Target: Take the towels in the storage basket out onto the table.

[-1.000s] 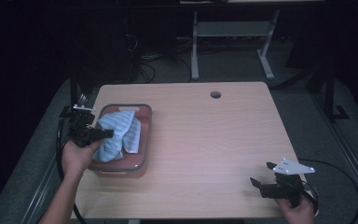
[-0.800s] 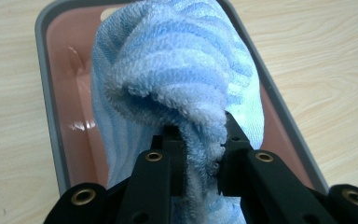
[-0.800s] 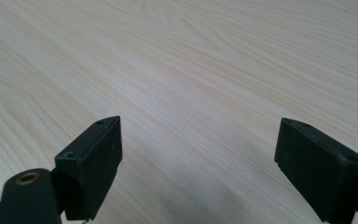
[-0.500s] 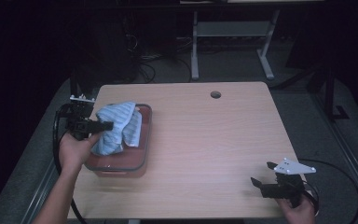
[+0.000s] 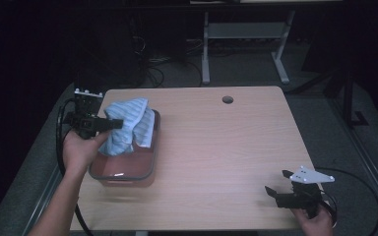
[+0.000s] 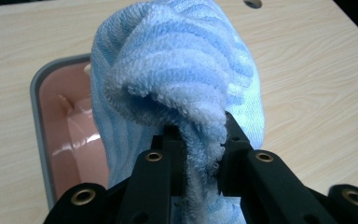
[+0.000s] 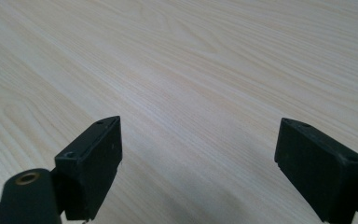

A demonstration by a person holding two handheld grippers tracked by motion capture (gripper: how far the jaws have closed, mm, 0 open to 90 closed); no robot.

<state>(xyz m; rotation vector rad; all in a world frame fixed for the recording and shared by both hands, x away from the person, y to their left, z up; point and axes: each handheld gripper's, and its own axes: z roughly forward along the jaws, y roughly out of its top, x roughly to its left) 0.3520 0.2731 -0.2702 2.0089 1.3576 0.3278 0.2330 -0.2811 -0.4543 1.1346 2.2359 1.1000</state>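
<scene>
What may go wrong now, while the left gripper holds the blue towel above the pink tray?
The left gripper pinches just one bunched fold of the blue towel, so the cloth might slip out. Its lower part hangs inside the pink tray, so further lifting might drag or tip the tray near the table edge.

Dim lab or office workspace
A wood-grain desk (image 5: 226, 147) with a cable hole (image 5: 227, 100) stands on grey carpet (image 5: 246, 73); cables (image 5: 162, 59) and a white table frame (image 5: 241, 34) lie behind.

The light blue striped terry cloth towel (image 6: 177, 79) looks looped and rough. The pink container (image 6: 65, 140) with its grey rim seems glossy plastic. The pale wood-grain table (image 7: 214, 70) is smooth, matt.
</scene>
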